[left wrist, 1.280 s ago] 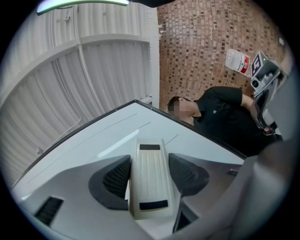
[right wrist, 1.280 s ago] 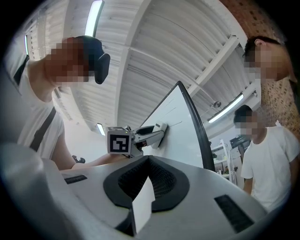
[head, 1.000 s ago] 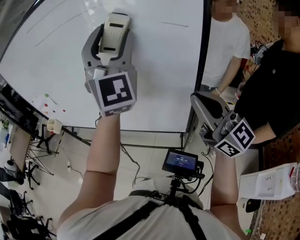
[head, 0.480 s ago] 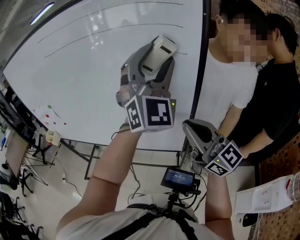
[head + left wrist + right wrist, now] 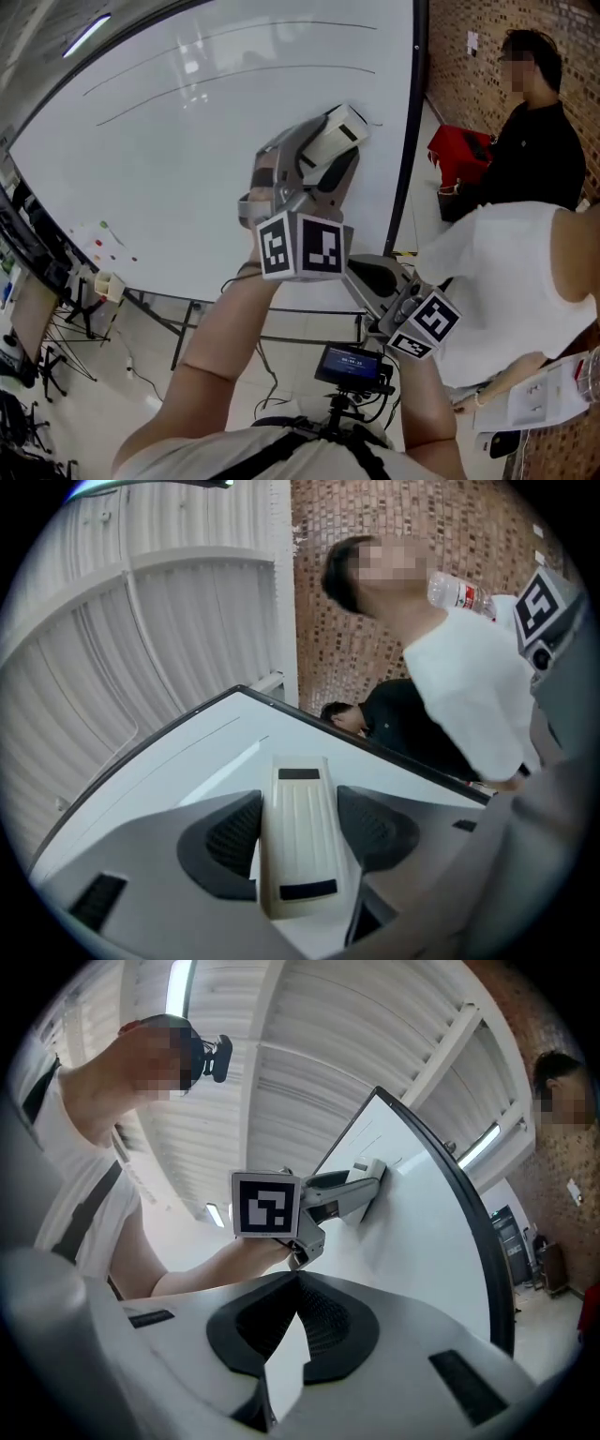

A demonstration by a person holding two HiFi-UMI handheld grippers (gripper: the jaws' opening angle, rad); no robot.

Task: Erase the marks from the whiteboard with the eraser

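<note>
Swept rightward and a little down across the board, the cream plastic eraser block [image 5: 341, 129] now sits close to the right edge of the large white whiteboard [image 5: 187, 169], where a second ago it was up near the middle of the top. The left gripper [image 5: 323, 159] is clamped on it, both dark ribbed pads against the block's long sides in the left gripper view, with its far end pointing at the board. From the right gripper view that end seems to rest on the white face, though contact is hard to confirm.

A short dark stroke [image 5: 373, 122] lies just beyond the eraser, by the right edge. It looks like the target of this pass, and one more small push should cover it. Two long thin dark lines [image 5: 234, 77] run across the top of the board, untouched, so most of the wiping looks ahead.

The right gripper [image 5: 361, 272] hangs near the board's lower right corner, its jaws pressed together on nothing. Two bystanders stand beyond the right edge.
</note>
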